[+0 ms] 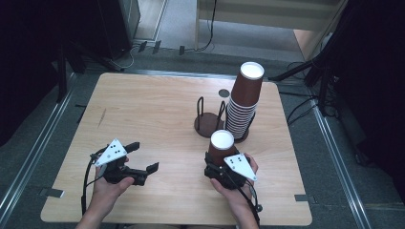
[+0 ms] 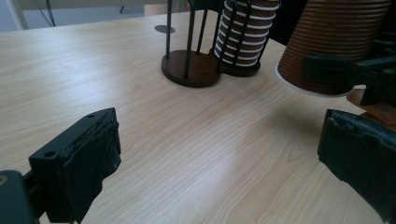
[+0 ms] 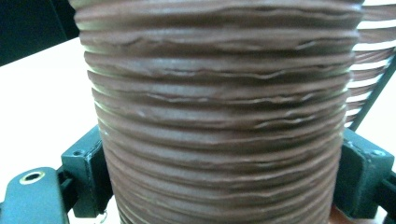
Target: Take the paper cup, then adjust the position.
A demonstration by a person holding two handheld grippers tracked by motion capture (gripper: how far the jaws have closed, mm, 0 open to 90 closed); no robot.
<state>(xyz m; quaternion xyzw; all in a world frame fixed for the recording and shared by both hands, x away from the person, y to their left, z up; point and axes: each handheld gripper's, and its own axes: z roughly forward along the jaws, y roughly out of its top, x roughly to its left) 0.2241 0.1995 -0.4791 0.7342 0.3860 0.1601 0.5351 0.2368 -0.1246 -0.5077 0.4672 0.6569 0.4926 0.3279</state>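
Note:
A ribbed brown paper cup (image 1: 222,144), upside down with its white base up, sits between the jaws of my right gripper (image 1: 218,164), which is shut on it near the table's front. In the right gripper view the cup (image 3: 219,93) is close up, and the right gripper (image 3: 224,179) has a jaw on each side of it. From the left gripper view the cup (image 2: 332,46) hangs slightly tilted, its rim just off the wood. My left gripper (image 1: 143,156) rests open at the front left, with bare table between the jaws of the left gripper (image 2: 219,140).
A tall stack of upside-down brown cups (image 1: 246,102) stands in a black wire holder behind the held cup. An empty wire holder with a dark round base (image 1: 208,123) stands just left of it. The wooden table (image 1: 153,109) has open room on its left half.

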